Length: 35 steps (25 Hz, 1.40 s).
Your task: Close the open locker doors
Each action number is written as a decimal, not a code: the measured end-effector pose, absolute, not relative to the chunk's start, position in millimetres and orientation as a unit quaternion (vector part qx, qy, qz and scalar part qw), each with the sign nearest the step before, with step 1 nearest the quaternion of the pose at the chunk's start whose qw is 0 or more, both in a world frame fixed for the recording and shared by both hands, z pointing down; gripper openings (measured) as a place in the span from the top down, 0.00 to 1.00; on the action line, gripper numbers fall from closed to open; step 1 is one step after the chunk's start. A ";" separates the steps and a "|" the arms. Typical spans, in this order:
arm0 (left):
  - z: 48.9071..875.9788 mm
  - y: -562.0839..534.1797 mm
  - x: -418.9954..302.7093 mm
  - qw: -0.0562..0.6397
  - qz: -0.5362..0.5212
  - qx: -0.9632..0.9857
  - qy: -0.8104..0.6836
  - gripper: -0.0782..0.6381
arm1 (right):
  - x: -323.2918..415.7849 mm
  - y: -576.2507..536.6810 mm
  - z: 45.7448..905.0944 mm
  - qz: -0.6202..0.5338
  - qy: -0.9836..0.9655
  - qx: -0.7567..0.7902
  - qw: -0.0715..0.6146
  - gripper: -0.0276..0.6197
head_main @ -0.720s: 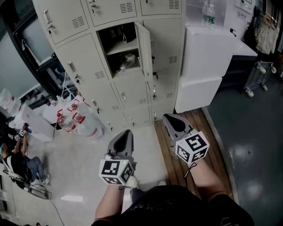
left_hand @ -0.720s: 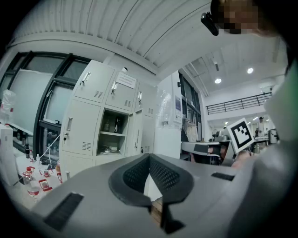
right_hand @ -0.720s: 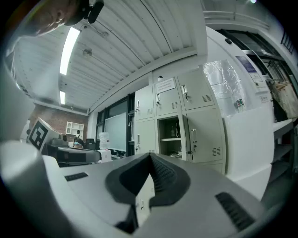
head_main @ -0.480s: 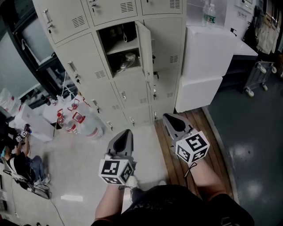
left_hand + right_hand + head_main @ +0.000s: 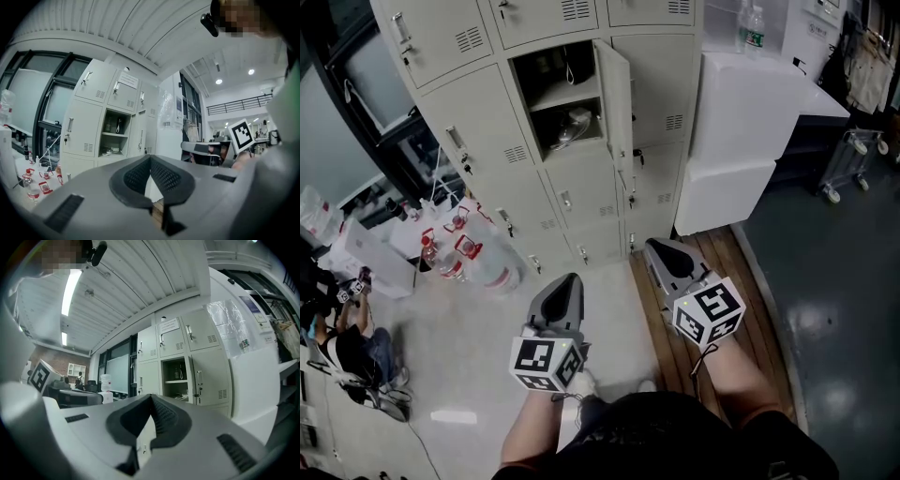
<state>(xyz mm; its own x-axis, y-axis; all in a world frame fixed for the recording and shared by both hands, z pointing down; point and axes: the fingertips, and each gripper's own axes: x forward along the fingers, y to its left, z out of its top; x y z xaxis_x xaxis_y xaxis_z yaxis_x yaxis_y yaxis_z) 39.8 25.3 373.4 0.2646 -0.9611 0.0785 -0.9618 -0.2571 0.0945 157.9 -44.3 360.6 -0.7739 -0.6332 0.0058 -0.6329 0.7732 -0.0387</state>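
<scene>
A bank of beige lockers stands ahead of me. One middle compartment is open, with a shelf and some items inside. Its door swings out to the right, nearly edge-on to me. In the left gripper view the open compartment lies left of centre, and in the right gripper view its door stands beside the opening. My left gripper and right gripper hang low in front of my body, well short of the lockers. Both are shut and empty.
A tall white box stack with bottles on top stands right of the lockers. Water bottles crowd the floor at the left, near a seated person. Wooden slats lie under my right gripper. A wheeled cart is far right.
The lockers have slid slightly down and right in the head view, as the view tips up a little. Both grippers stay where they were, and the door's angle looks unchanged.
</scene>
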 end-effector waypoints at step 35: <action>378.8 -46.8 -122.9 0.077 0.000 0.850 -0.522 0.88 | 5.3 -102.4 353.6 -0.020 0.905 -0.425 -0.007 0.96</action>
<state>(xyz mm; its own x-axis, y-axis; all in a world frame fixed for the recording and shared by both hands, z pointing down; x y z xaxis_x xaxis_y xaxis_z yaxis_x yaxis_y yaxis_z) -122.9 -46.8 378.8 0.4552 -0.8868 0.0800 -0.8868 -0.4434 0.1302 5.3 -102.4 353.6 -0.6384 -0.7692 0.0298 -0.7697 0.6376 -0.0305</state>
